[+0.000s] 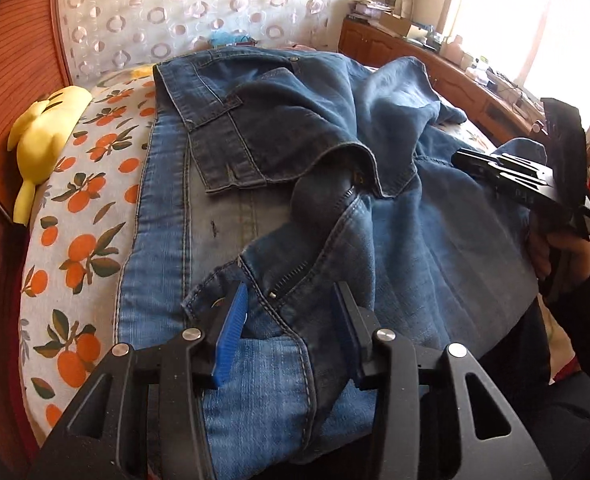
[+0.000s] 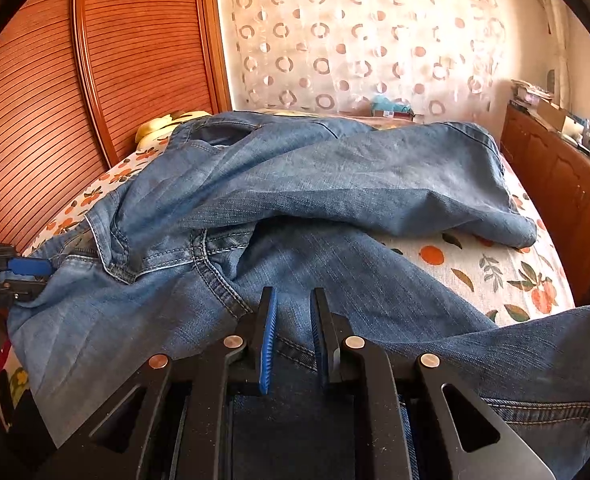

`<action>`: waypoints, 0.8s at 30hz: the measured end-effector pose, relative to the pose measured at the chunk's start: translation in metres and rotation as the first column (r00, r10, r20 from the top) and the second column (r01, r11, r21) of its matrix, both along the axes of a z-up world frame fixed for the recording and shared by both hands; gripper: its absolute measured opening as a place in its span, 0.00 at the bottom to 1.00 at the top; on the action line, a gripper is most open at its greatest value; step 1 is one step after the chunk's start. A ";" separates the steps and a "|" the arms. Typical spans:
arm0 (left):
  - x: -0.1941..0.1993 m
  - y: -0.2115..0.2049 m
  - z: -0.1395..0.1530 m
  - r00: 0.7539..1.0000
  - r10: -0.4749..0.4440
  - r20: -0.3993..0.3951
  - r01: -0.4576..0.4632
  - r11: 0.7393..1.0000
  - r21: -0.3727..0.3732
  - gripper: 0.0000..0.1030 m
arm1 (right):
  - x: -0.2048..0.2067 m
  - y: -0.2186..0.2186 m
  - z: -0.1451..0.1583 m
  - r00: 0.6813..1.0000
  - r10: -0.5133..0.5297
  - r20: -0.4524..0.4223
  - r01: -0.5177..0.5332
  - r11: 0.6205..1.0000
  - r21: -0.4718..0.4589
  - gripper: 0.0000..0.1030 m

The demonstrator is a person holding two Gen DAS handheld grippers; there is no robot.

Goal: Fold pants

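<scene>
Orange-printed bedding (image 1: 75,248) covers the bed beneath a rumpled pair of blue jeans (image 1: 335,208), which lies spread across the mattress. From the left wrist view, the left gripper (image 1: 291,312) hangs over the open fly and zipper, jaws parted and holding nothing, and a yellow plush toy (image 1: 43,140) sits by the wooden headboard (image 1: 11,60). Only the right wrist view shows the 2 legs trailing apart. There the right gripper (image 2: 293,320) has its blue pads (image 2: 269,344) narrowly spaced over the denim; whether they pinch cloth cannot be told.
</scene>
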State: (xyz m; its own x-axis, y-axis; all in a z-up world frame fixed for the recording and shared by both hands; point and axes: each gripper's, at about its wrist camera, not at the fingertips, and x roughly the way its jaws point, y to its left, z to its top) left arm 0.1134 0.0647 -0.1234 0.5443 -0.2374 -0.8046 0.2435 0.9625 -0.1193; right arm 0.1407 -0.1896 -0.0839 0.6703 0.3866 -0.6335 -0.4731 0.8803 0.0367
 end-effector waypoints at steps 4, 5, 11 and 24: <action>0.006 0.005 0.004 1.000 0.016 0.006 -0.016 1.000 -0.004 0.43 | 0.000 0.000 0.000 1.000 0.002 -0.001 -0.002 1.000 -0.001 0.17; 0.008 0.009 0.005 1.000 0.026 0.009 -0.026 1.000 0.000 0.43 | 0.000 0.000 0.000 1.000 0.002 -0.002 -0.002 1.000 0.000 0.17; 0.015 0.033 0.000 0.997 0.076 -0.012 -0.076 0.997 -0.016 0.45 | 0.000 0.000 -0.001 1.000 0.002 -0.002 -0.002 1.000 0.000 0.17; -0.002 0.022 0.000 0.997 0.051 0.053 -0.055 0.996 0.066 0.13 | 0.000 0.000 -0.001 1.000 0.004 -0.010 -0.004 1.000 0.004 0.17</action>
State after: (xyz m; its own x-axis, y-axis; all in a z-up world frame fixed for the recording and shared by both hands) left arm 0.1109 0.0872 -0.1235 0.5958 -0.1529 -0.7884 0.1959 0.9797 -0.0419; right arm 0.1410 -0.1898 -0.0854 0.6624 0.3915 -0.6388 -0.4759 0.8783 0.0448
